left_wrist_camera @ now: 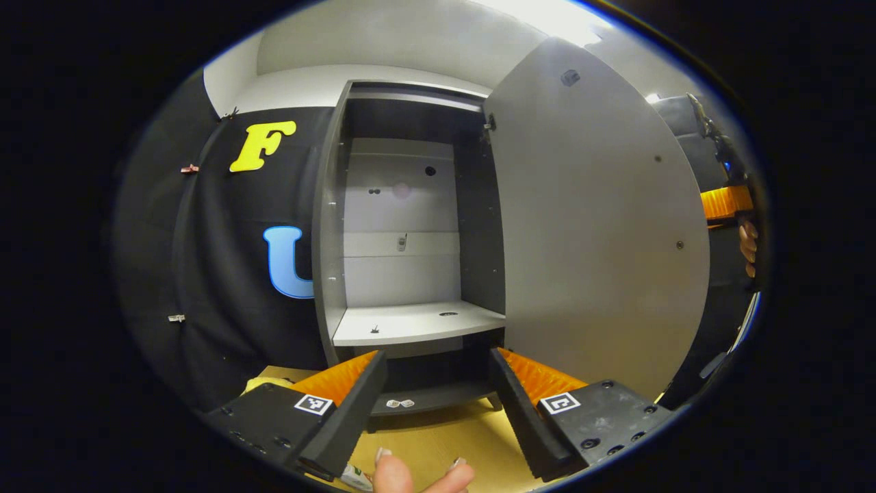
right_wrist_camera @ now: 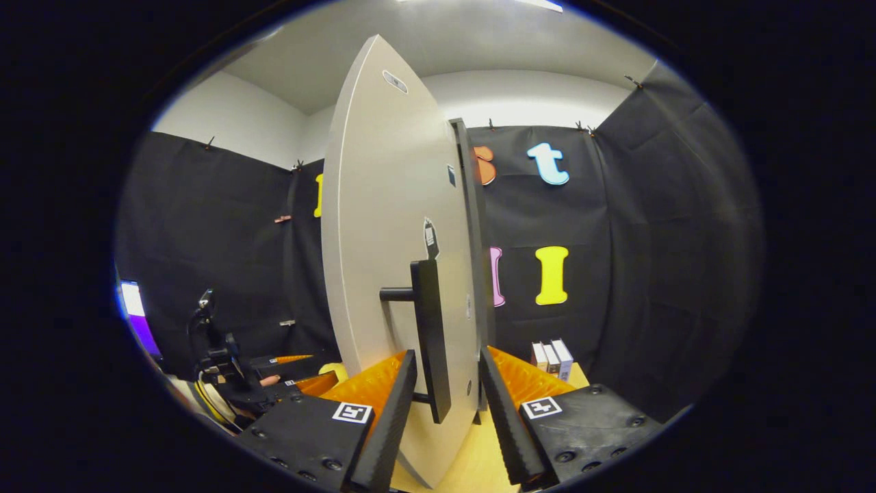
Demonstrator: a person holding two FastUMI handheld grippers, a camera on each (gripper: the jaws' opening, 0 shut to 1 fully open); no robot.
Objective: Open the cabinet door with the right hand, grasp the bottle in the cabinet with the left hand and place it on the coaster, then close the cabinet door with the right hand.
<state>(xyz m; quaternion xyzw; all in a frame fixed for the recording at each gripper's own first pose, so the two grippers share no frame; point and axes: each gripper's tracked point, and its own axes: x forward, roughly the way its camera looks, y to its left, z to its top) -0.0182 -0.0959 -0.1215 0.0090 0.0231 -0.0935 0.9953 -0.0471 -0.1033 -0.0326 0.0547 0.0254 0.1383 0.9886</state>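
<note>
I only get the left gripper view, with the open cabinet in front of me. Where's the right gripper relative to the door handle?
Observer: The right gripper straddles the door handle; the bar stands between its fingers.
Operator: Is it clamped on?
Observer: No, the jaws are open, and the edge of the cabinet door also lies between them.
Operator: Anything past the door?
Observer: A few books stand upright on the table by the booth wall.
</note>
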